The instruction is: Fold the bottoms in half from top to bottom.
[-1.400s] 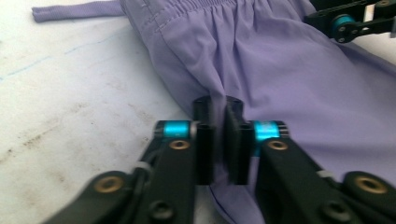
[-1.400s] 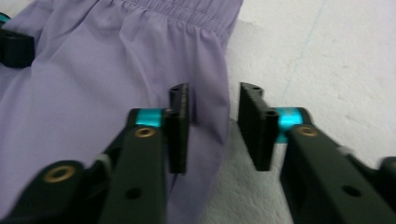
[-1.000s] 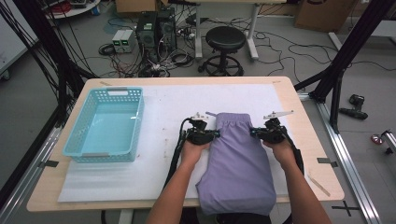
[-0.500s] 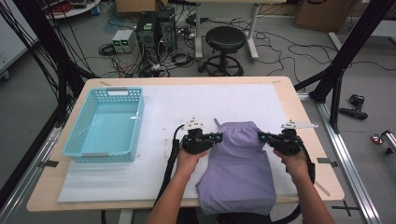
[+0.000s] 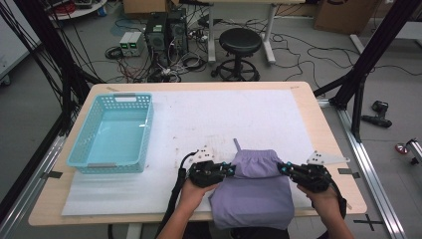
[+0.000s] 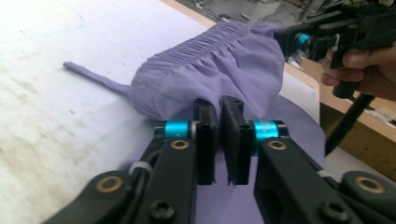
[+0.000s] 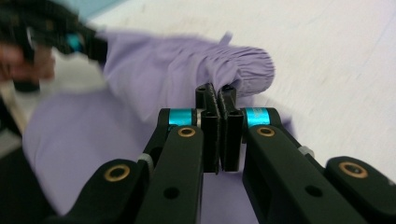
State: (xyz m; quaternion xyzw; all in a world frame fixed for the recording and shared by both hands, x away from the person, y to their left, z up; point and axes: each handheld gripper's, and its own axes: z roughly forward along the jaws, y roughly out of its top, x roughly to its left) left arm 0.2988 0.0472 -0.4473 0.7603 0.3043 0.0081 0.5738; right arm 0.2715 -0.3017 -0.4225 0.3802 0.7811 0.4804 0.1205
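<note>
lying folded: one purple garment, right gripper clamping it, left gripper just loosening; one basket.

A light blue basket sits on the white mat at about nine o'clock. A black stool stands on the floor at twelve o'clock.

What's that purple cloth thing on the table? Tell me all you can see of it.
The lilac garment looks like thin woven fabric with a gathered elastic waistband and a drawstring trailing onto the white mat. Its waistband end is folded back over the rest, which overhangs the table's near edge. The right gripper pinches one corner; the left gripper, jaws just opening, sits at the other.
</note>
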